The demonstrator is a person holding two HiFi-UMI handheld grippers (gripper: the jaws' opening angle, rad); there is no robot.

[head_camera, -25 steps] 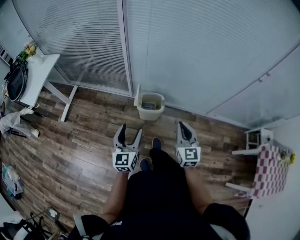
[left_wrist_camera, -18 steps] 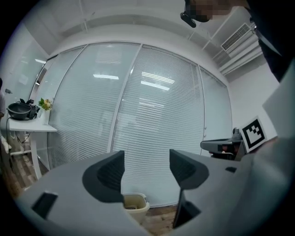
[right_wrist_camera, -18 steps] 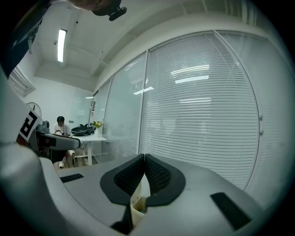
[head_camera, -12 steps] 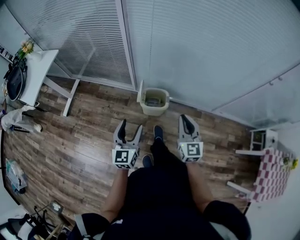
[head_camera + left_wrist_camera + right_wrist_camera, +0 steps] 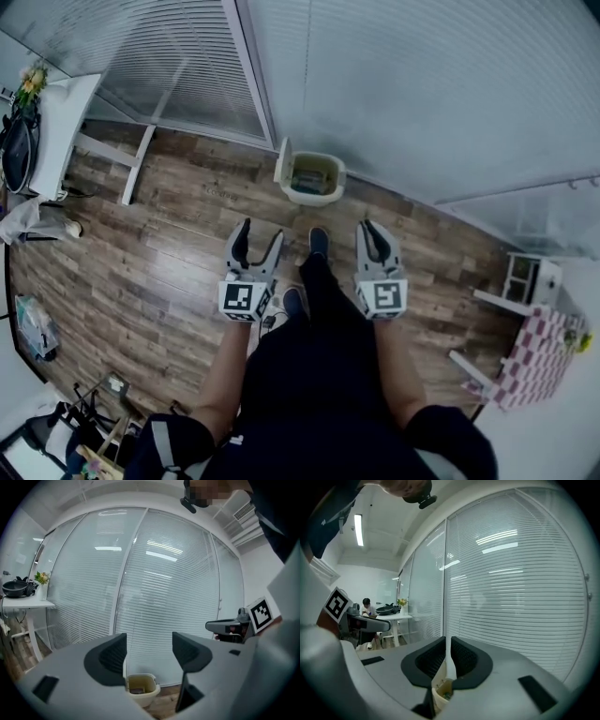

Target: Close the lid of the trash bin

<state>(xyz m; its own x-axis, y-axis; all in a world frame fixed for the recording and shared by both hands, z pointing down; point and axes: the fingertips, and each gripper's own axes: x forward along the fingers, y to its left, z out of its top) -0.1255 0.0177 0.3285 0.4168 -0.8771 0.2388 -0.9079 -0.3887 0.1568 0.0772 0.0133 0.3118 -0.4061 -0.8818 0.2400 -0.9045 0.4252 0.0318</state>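
Cream plastic trash bin (image 5: 317,183) sits on the wood floor (image 5: 169,253) by the glass wall (image 5: 422,94). Its upright lid (image 5: 283,161) looks light and stiff; push its top edge. Both jaws are empty: left gripper (image 5: 260,234) wide open, right gripper (image 5: 372,230) almost closed.

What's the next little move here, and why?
Probably a step forward, bringing the left gripper toward the trash bin. Its lid stands upright at the bin's left edge in the head view, so the bin is open. Both grippers are well short of it, and the left one's jaws are apart and empty, ready for the lid.
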